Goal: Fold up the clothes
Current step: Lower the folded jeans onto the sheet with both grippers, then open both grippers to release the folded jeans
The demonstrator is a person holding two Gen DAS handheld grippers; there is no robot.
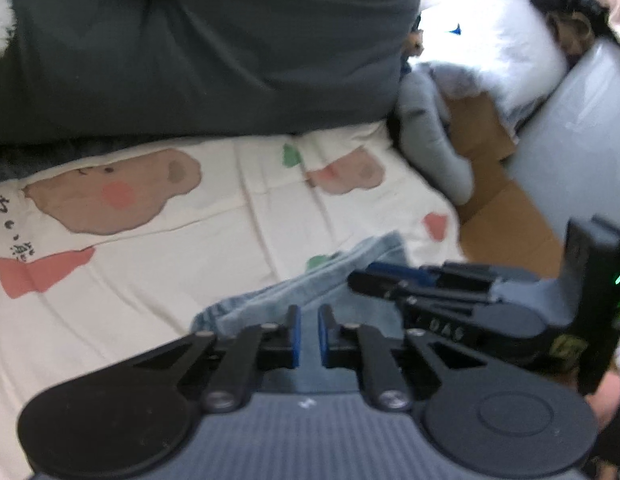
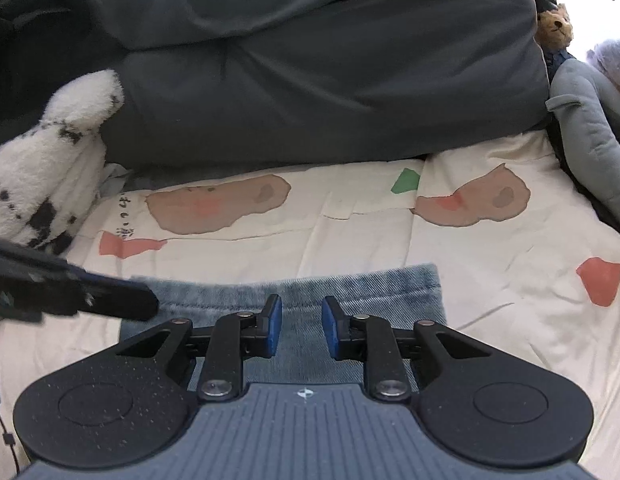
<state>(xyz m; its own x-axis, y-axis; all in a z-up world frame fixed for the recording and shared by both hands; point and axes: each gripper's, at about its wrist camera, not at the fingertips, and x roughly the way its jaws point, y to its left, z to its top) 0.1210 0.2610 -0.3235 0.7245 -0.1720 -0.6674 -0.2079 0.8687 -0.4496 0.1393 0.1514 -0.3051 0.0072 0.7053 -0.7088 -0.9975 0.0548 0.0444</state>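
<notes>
Closest up, from the left wrist: left gripper (image 1: 308, 336), blue pads nearly together, just a narrow slit between them. Nothing pinched as far as visible, only denim showing through the slit from underneath.

Same deal from the right wrist: right gripper (image 2: 301, 328), parted a fair bit wider, not clamped on anything, hovering right over the cloth.

Under both: folded jeans (image 2: 350, 284), light-blue denim, lying flat on a cream bedsheet (image 2: 390, 240) with bear faces and red and green patches printed on it. In the right wrist view, long axis running side to side, roughly parallel to the dark grey duvet (image 2: 310, 80) bunched up behind it. Far edge fairly straight, right end squared off. In the left wrist view, same jeans (image 1: 310, 276) running on a diagonal, lower left to upper right, narrow end pointing at the right gripper's fingers.

Other gripper poking in from the side in each view, fingertips over the denim's edge. Can't tell whether actually touching the fabric.

Around the edges: fluffy white plush with black spots (image 2: 49, 168) on the left, small teddy bear (image 2: 556, 26) and a grey plush (image 2: 590, 120) on the right, brown cardboard (image 1: 502, 208) past the sheet's edge.
</notes>
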